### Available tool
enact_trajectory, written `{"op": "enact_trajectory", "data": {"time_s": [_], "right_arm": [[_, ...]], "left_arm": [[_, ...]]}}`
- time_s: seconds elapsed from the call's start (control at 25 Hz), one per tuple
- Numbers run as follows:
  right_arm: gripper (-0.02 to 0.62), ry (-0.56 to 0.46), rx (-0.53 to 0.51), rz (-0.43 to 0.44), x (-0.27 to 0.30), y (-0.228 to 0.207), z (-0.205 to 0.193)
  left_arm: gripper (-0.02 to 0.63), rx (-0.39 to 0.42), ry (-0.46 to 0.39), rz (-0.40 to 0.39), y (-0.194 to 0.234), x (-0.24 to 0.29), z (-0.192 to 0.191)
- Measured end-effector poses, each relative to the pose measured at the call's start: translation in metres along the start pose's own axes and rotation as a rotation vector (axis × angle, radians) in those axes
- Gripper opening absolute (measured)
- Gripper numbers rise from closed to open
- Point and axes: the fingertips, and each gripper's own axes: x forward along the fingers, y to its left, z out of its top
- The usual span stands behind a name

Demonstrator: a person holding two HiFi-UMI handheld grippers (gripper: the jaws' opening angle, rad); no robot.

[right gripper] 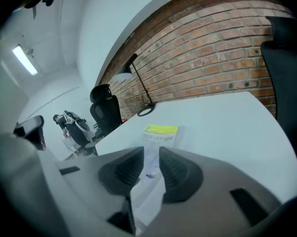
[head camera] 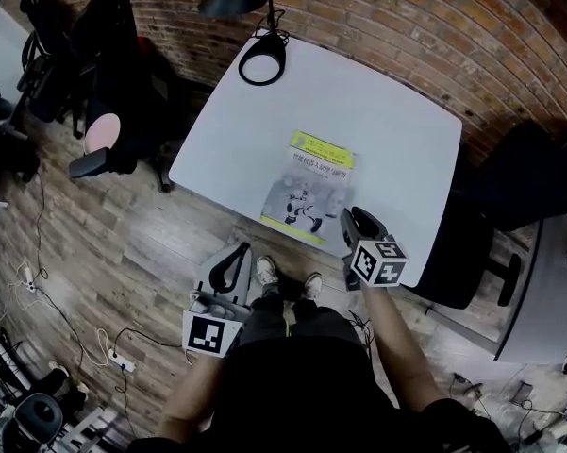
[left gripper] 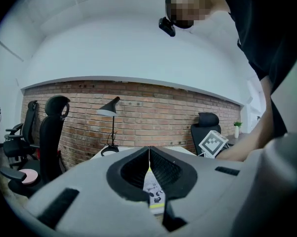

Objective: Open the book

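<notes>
You are holding the right tool (head camera: 355,223) with its jaws apart and empty, just beside the closed book (head camera: 309,187). The book is lying at its 10 o'clock near the bench's (head camera: 396,130) front edge, long axis running 12 to 6. The left tool (head camera: 233,266), jaws together, is hanging farther off. Neither view is showing you which long edge is the spine.

Even indoor light, strong fisheye bending at edges, right tool view soft.
</notes>
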Motion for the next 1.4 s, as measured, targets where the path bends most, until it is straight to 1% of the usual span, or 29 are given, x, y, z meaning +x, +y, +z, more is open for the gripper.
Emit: {"op": "enact_trajectory", "data": {"time_s": [0.08,0.24,0.32,0.44,0.56,0.6,0.68,0.76,0.84,0.92,1.04,1.12,1.16,1.2,1.28,1.4], "right_arm": [[0.109,0.036,0.005,-0.028,0.019,-0.009,-0.014],[0.172,0.117,0.057,-0.091,0.047,-0.026,-0.042],[0.173,0.137,0.098,-0.111,0.055,-0.031,-0.050],[0.170,0.151,0.139,-0.112,0.061,-0.027,-0.055],[0.147,0.155,0.139,-0.135,0.064,-0.026,-0.058],[0.130,0.153,0.139,-0.149,0.063,-0.028,-0.057],[0.056,0.137,0.141,-0.162,0.059,-0.031,-0.053],[0.041,0.105,0.157,-0.137,0.055,-0.028,-0.047],[0.035,0.072,0.194,-0.093,0.055,-0.024,-0.042],[0.034,0.067,0.231,-0.064,0.056,-0.022,-0.041],[0.045,0.123,0.252,-0.082,0.060,-0.028,-0.051],[0.074,0.152,0.269,-0.100,0.062,-0.032,-0.056],[0.071,0.157,0.276,-0.105,0.062,-0.033,-0.057],[0.053,0.152,0.282,-0.103,0.062,-0.033,-0.056],[0.028,0.121,0.295,-0.071,0.059,-0.029,-0.048],[0.026,0.070,0.273,0.000,0.054,-0.014,-0.030]], "left_arm": [[0.026,-0.003,0.014,0.010,0.007,-0.003,-0.005],[0.025,-0.001,0.040,0.015,0.013,-0.007,-0.015],[0.025,0.000,0.046,0.014,0.016,-0.007,-0.017],[0.026,-0.002,0.054,0.017,0.019,-0.009,-0.021],[0.026,-0.008,0.061,0.019,0.024,-0.010,-0.023],[0.025,-0.010,0.061,0.019,0.025,-0.010,-0.023],[0.026,-0.012,0.064,0.018,0.027,-0.010,-0.024],[0.025,-0.016,0.069,0.014,0.028,-0.010,-0.026],[0.025,-0.023,0.075,0.008,0.030,-0.009,-0.029],[0.026,-0.024,0.076,-0.003,0.030,-0.008,-0.030],[0.026,-0.023,0.079,-0.022,0.028,-0.004,-0.030],[0.026,-0.026,0.083,-0.030,0.027,-0.002,-0.031],[0.026,-0.027,0.083,-0.031,0.027,-0.002,-0.031],[0.025,-0.029,0.084,-0.032,0.027,-0.002,-0.032],[0.025,-0.034,0.090,-0.030,0.029,-0.003,-0.034],[0.026,-0.045,0.096,-0.024,0.032,-0.004,-0.036]]}}
